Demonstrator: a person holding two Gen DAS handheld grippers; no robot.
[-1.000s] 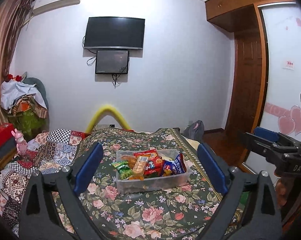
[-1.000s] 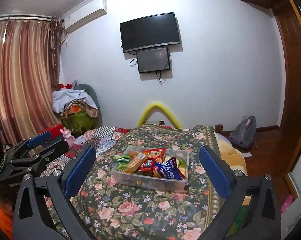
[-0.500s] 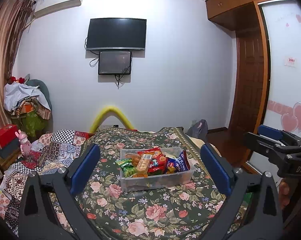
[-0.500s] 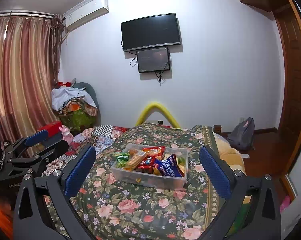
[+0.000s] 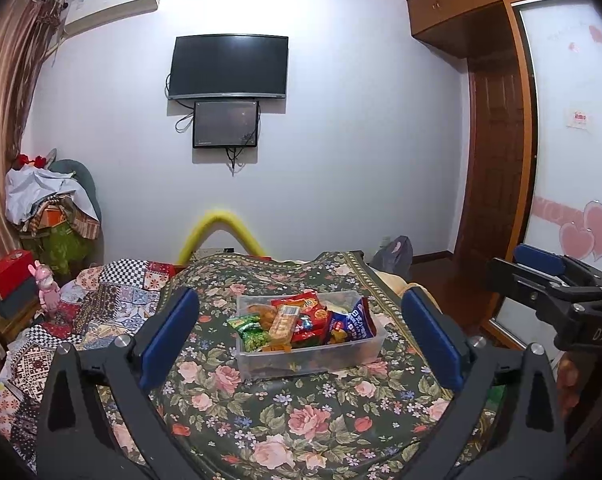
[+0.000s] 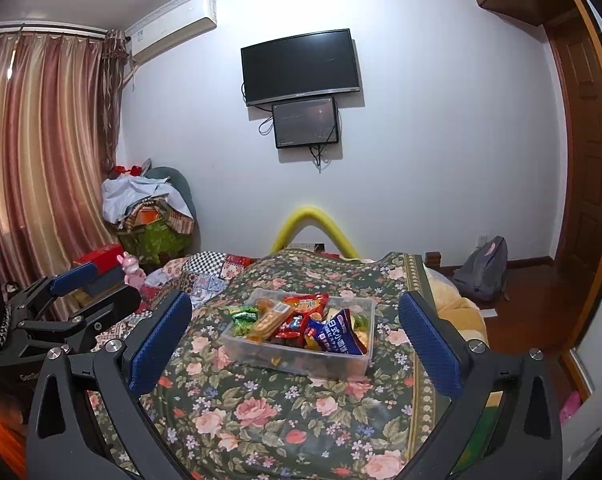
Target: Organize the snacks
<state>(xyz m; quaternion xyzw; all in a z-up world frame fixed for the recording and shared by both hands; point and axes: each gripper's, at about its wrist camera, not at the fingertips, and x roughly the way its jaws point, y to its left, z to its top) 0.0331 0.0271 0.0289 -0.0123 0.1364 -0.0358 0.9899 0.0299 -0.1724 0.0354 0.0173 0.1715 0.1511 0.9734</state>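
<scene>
Left wrist view, left gripper [image 5: 301, 336] jaws wide apart, nothing held, clear snack bin [image 5: 261, 356] on floral bedspread [image 5: 301, 432] ahead, right gripper [image 6: 295, 334] likewise spread, empty.

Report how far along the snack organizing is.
Done: nothing that shows; the snacks lie jumbled in the clear bin on the floral bedspread.
In hand: nothing. The left gripper and right gripper are both open and empty, held short of the bin.
Left: apparently all of the sorting.
</scene>
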